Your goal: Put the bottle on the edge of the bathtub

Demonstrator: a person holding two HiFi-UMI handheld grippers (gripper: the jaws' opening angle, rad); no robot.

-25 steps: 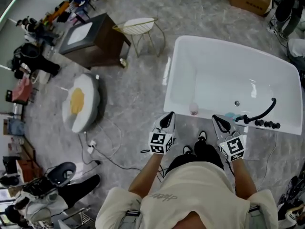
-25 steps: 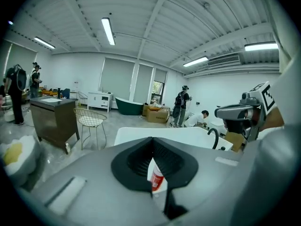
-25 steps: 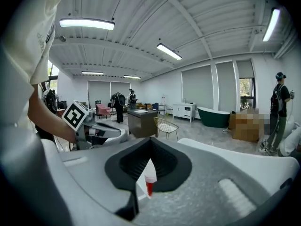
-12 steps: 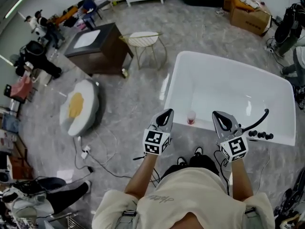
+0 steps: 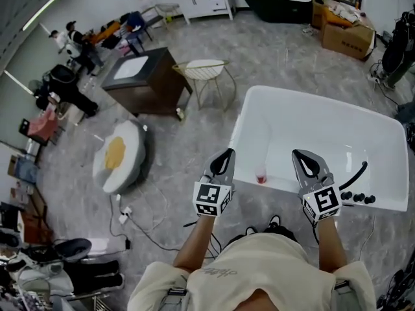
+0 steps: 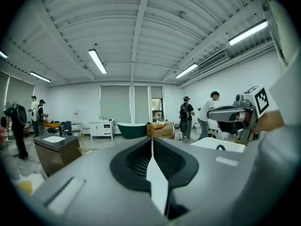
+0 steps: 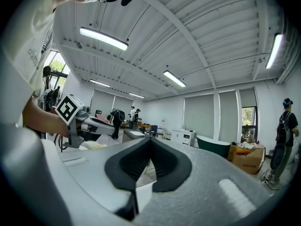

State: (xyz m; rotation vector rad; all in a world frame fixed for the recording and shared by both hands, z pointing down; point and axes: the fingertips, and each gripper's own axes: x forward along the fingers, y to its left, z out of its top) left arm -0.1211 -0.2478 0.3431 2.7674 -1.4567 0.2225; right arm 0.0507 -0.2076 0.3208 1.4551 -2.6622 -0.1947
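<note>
Left gripper [image 5: 223,164]: fingers clenched together, nothing between them. Right gripper [image 5: 307,166]: fingers also clenched, empty. Both grippers are held side by side over the near side of the white bathtub [image 5: 389,141] and point roughly level into the room. The bottle [image 5: 260,175], small and reddish, stands on the bathtub's near rim. In the head view it appears between the two grippers, clear of both. A black faucet [image 5: 355,173] sits toward the rim's right end.

bottle [image 5: 260,175]: small, pale, reddish toward the base, upright | place: on the near rim of bathtub [image 5: 305,138], toward its left end | bathtub: white, oblong, open, nothing else inside
</note>
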